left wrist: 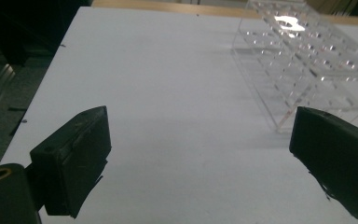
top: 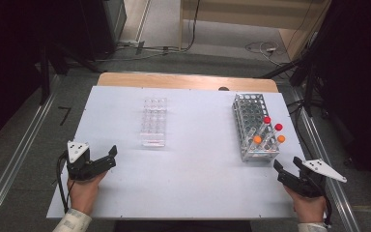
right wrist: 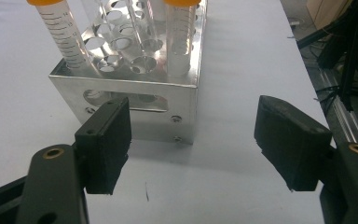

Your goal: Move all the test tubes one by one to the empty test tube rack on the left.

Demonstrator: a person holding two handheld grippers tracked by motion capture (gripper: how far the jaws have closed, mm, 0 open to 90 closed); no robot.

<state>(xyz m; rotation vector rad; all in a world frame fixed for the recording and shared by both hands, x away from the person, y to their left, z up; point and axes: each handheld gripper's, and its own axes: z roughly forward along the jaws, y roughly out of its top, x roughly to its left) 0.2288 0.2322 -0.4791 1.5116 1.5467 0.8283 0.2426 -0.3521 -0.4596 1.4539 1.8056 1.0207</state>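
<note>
A metal tube rack (top: 251, 124) stands at the right of the white table (top: 188, 183); several capped tubes sit in its near end, two red (top: 267, 120) and two orange (top: 257, 139). A clear plastic rack (top: 154, 121) lies left of centre. My left gripper (top: 107, 158) rests at the near left, open, nothing between its jaws; its own view has the clear rack (left wrist: 307, 60) ahead to the right. At the near right my right gripper (top: 287, 167) is open and empty. Just beyond its jaws stands the metal rack (right wrist: 135, 79) with an orange-capped tube (right wrist: 65, 37).
The table's wooden far edge (top: 188, 81) borders grey floor with cables. Metal rails (top: 14, 159) run along both sides of the table. Dark equipment stands at the far left and right. Open white surface lies between the two racks and in front of them.
</note>
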